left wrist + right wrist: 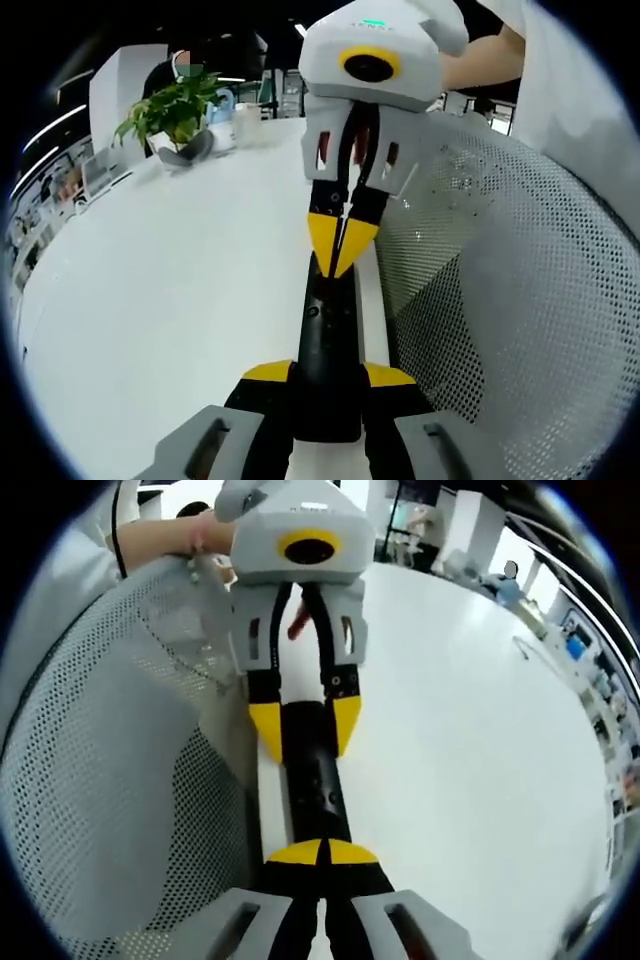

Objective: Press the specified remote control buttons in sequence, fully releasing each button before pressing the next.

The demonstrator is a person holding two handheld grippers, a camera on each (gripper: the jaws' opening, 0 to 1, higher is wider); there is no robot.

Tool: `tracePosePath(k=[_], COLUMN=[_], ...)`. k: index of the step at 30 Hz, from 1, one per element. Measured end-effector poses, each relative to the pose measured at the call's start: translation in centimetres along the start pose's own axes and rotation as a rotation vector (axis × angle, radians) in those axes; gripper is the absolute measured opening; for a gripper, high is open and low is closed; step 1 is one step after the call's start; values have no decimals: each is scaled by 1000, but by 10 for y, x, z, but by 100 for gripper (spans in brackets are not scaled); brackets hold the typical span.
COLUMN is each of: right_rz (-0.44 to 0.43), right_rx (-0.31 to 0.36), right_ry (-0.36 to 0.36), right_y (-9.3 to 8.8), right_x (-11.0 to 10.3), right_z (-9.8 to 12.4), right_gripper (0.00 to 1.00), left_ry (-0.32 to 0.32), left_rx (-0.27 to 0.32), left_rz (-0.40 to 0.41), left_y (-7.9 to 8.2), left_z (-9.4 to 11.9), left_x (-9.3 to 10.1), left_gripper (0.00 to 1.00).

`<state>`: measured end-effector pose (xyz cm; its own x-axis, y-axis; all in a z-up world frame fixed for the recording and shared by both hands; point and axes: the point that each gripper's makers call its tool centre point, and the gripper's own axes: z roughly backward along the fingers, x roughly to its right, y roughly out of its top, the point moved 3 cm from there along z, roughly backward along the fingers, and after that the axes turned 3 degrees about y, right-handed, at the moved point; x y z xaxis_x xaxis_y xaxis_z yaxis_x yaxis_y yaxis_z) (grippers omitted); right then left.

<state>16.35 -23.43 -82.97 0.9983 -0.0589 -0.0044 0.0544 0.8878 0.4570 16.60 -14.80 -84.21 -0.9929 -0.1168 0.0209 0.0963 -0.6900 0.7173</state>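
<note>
A long black remote (325,340) lies lengthwise along the edge of the white table (170,280). My left gripper (328,375) is shut on its near end, with one yellow-tipped jaw on each side. Coming from the far side, my right gripper (340,245) has its yellow tips closed together, touching the top face of the remote. In the right gripper view the same remote (315,790) runs from my right gripper (322,853), shut with its tips on the button face, to my left gripper (305,725) clamping the far end.
A grey mesh chair back (520,300) stands close beside the remote, seen as the mesh chair back (110,760) in the right gripper view. A potted plant (175,110) sits at the table's far side. A person's hand (480,60) holds the right gripper.
</note>
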Motion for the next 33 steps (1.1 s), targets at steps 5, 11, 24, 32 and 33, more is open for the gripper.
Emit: tracePosePath(k=[5, 11, 24, 32, 33], right_rz=[2, 10, -198, -200, -172], right_rx=[0, -12, 120, 166, 165], right_ry=[-5, -1, -38, -52, -48], right_y=[-1, -1, -2, 4, 7], right_x=[0, 1, 1, -1, -3], right_z=[0, -1, 0, -3, -6], right_gripper=[0, 0, 0, 0, 0], left_ry=[-1, -2, -5, -5, -5], left_rx=[-1, 2, 7, 7, 5], left_rz=[0, 2, 0, 0, -1], left_y=[0, 0, 0, 0, 0], left_z=[0, 0, 0, 0, 0], left_x=[0, 0, 0, 0, 0], left_gripper=[25, 25, 25, 25, 25])
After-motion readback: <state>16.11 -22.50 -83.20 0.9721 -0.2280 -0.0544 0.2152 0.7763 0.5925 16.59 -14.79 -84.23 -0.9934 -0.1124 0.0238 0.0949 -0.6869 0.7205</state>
